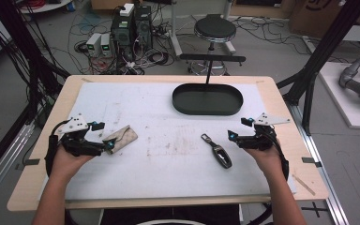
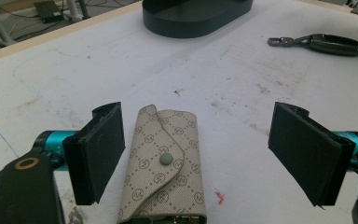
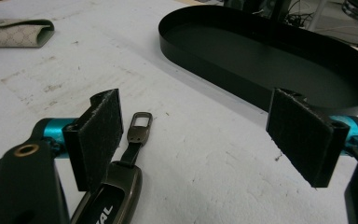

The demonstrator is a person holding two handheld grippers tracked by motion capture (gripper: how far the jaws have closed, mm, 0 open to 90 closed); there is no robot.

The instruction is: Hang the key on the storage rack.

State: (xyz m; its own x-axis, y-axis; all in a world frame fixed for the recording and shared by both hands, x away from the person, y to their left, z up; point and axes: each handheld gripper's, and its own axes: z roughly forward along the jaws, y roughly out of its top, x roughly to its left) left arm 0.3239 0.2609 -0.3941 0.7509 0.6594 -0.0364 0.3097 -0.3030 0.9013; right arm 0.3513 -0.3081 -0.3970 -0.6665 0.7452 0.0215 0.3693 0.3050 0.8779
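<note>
High view shows the left gripper [image 1: 101, 135] and the right gripper [image 1: 240, 129] near the table's front, each with jaws spread wide and clamping nothing. Left gripper view has the beige key pouch [image 2: 166, 170] lying flat between its open jaws, just beside the left one, while right gripper view shows the car key [image 3: 116, 186] lying just beside its left jaw. Farther back on the white mat [image 1: 168, 117] sits the black oval tray [image 1: 207, 99].
</note>
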